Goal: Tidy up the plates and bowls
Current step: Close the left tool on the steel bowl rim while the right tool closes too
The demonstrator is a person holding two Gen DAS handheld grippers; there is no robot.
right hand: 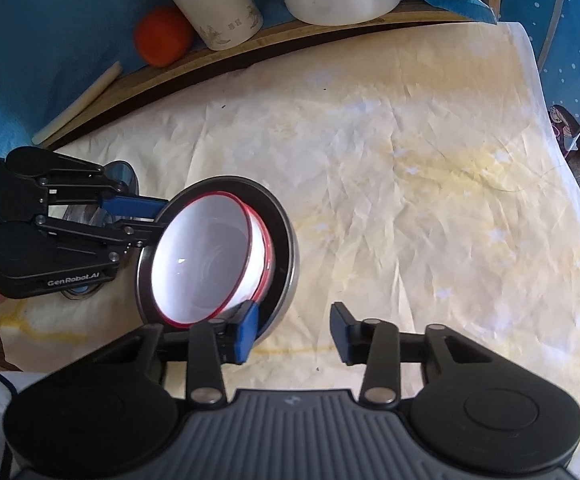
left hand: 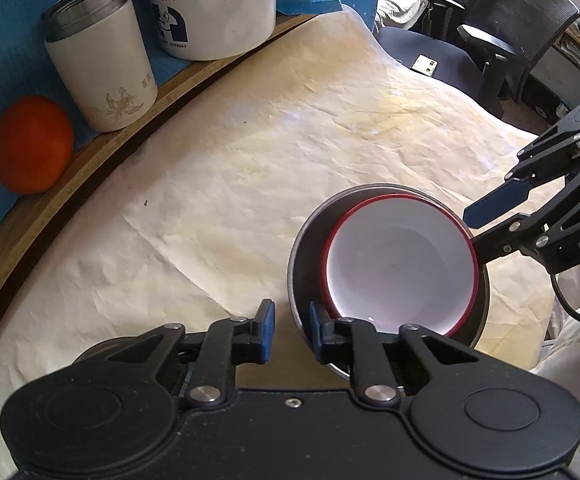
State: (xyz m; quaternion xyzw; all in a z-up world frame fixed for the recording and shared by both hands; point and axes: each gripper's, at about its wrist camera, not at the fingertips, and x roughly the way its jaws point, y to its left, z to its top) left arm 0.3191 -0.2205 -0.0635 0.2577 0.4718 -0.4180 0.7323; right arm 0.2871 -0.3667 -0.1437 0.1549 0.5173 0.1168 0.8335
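White bowl w/ red rim (left hand: 400, 264) sits tilted inside metal bowl (left hand: 306, 256) on paper-covered bench (left hand: 209, 184), at 4 o'clock in left wrist view. Left gripper (left hand: 290, 330) jaws narrow, straddling metal bowl's near rim. Right gripper (right hand: 294, 334) jaws partly open around the rims at 3 o'clock; can't tell contact for either.

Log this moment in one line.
stack: red-rimmed bowl inside steel bowl, on table | left gripper: open, astride steel rim | right gripper: open, astride steel rim, other side | held: nothing
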